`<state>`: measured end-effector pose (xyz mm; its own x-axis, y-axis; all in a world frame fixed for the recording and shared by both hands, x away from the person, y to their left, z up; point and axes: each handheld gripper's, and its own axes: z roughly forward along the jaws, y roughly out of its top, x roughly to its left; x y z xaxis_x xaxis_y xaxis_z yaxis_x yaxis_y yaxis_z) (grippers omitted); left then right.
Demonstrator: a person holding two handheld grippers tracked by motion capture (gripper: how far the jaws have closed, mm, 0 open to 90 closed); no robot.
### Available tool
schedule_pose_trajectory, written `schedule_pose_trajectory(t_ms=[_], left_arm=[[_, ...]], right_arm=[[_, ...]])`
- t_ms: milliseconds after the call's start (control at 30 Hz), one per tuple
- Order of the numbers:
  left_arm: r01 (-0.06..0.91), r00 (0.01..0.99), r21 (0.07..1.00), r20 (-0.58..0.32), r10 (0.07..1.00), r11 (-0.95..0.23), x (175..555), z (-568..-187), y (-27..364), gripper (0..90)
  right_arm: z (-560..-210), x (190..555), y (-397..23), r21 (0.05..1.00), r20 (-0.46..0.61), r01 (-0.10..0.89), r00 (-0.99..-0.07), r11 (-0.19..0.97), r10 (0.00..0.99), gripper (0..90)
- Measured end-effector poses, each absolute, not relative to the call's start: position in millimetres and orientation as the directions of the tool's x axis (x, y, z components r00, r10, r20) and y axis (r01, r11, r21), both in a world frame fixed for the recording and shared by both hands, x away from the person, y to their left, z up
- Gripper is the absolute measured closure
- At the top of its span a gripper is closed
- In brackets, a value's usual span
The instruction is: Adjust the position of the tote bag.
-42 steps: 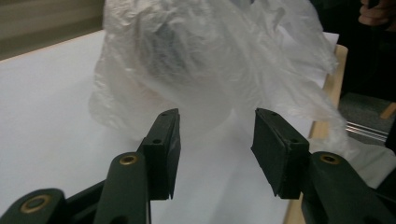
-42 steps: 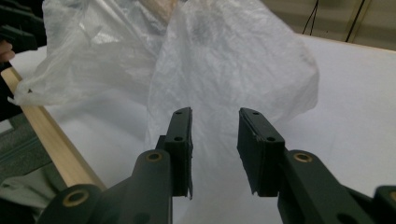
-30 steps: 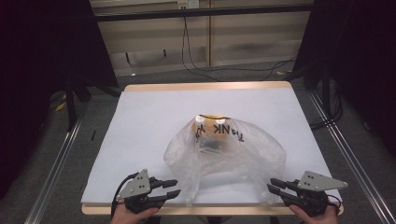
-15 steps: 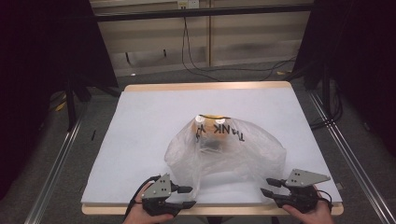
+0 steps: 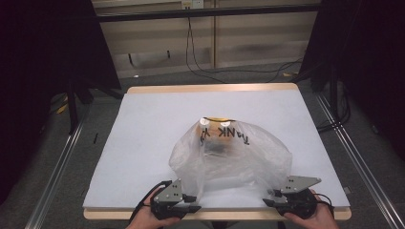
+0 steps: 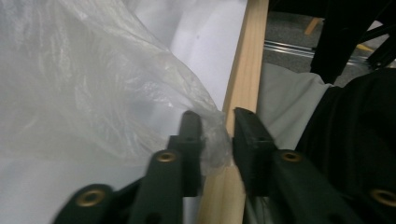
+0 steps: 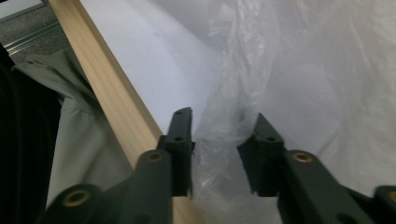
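1. Since a second ago both grippers sit closer in at the clear plastic bag (image 5: 231,155), at its near corners.
2. Left gripper (image 6: 215,140): jaws just closing, narrow gap, bag film bunched between.
3. Bag lies near the table (image 5: 143,124) front edge.
4. Right gripper (image 7: 219,149): jaws just closing, film between, not visibly pinched.

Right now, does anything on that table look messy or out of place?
Nothing is spilled or broken. The clear plastic bag lies crumpled, its print upside down from the high view, and one corner hangs over the table's wooden edge.
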<state>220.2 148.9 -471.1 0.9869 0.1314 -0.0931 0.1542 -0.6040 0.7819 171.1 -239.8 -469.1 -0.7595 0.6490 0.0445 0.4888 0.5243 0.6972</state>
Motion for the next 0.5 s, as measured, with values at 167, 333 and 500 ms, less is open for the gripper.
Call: schedule_pose_trajectory(t_ms=[167,333,500], left_arm=[[0.176,0.983,0.787,-0.115,0.14,-0.591,222.6,-469.0,152.1,84.2],[0.175,0.984,0.799,-0.116,0.138,-0.575,221.4,-466.1,153.8,85.8],[0.189,0.981,0.821,-0.131,0.144,-0.539,222.4,-463.3,157.1,86.0]], right_arm=[[-466.7,170.6,-243.4,0.72,0.064,0.485,-0.759,0.496,0.648,81.8],[-462.5,169.0,-246.9,0.751,0.069,0.469,-0.755,0.464,0.652,86.1],[-458.1,170.4,-249.6,0.786,0.081,0.45,-0.755,0.424,0.651,88.1]])
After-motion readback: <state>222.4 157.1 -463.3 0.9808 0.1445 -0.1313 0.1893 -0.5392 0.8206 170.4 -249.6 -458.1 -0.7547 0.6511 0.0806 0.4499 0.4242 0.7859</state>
